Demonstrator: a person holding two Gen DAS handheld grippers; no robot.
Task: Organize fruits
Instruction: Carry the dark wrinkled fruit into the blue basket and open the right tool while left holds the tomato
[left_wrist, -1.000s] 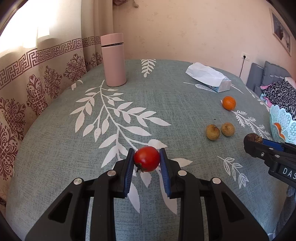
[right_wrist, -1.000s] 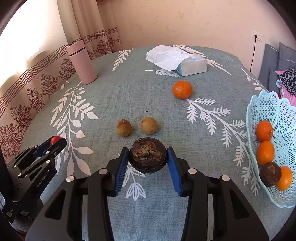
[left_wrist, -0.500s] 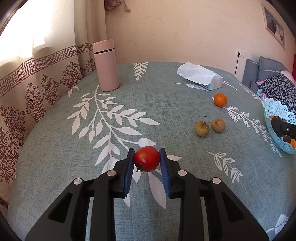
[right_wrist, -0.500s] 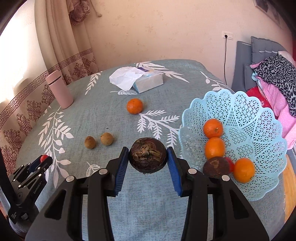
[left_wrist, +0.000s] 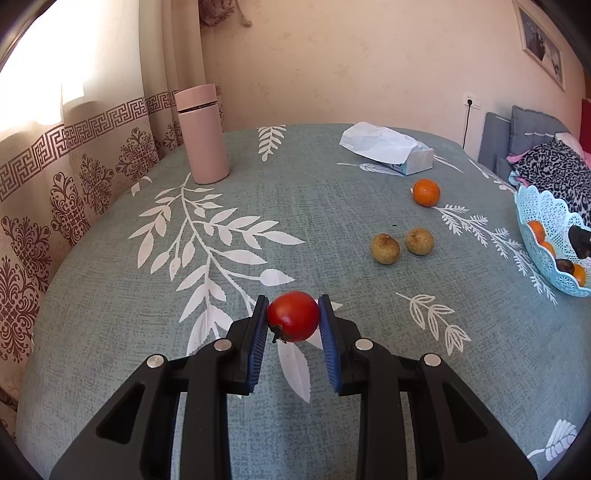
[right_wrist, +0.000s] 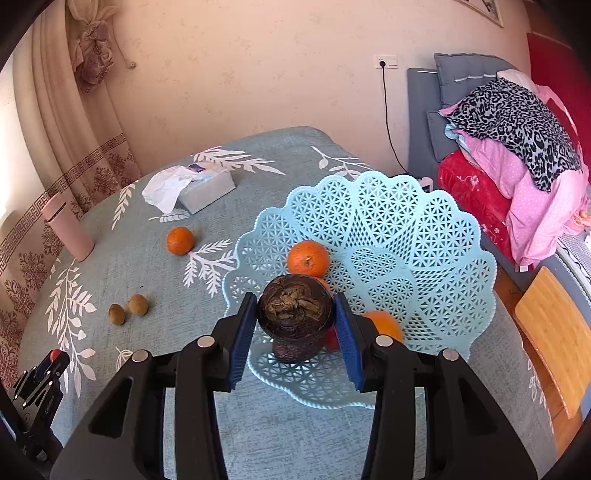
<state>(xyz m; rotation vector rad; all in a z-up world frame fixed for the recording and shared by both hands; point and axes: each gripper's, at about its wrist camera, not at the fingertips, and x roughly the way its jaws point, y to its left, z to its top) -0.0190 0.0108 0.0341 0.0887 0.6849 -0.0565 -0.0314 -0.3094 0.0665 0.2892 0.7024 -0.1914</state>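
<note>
Item: right gripper (right_wrist: 295, 317), jaws clamped on a dark brown, rough-skinned round fruit (right_wrist: 294, 312), held above the near half of the pale blue lattice plastic basket (right_wrist: 424, 236).
Item: left gripper (left_wrist: 293, 319), jaws clenched on a small red glossy tomato-like fruit (left_wrist: 293, 316), held over the grey-green leaf-print tablecloth (left_wrist: 110, 295), well apart from the basket.

Basket contents: orange mandarins (right_wrist: 308, 258), a second dark fruit (right_wrist: 295, 350) directly under the held one, a red item partly hidden.
Loose on the cloth: one orange mandarin (right_wrist: 180, 240), two small tan-brown round fruits (right_wrist: 127, 310).

Risks, judged:
- A release from this height probably lands the dark fruit on the one beneath; it could bounce or roll and knock the neighbouring mandarins.
- The basket wall is shallow and scalloped; a rolling fruit may clear the near rim.
- Light plastic basket; a push on the rim could tip or slide it.

Edges and room:
- The basket sits near the table's right side, floor and a wooden seat (right_wrist: 554, 339) beyond.
- The basket's far half is bare, the best landing area.
- Open cloth lies between the left gripper and the basket; only the two tan fruits stand near that path.
- The pink cylindrical flask (left_wrist: 201, 134) and the tissue box (left_wrist: 391, 151) stand well clear.
</note>
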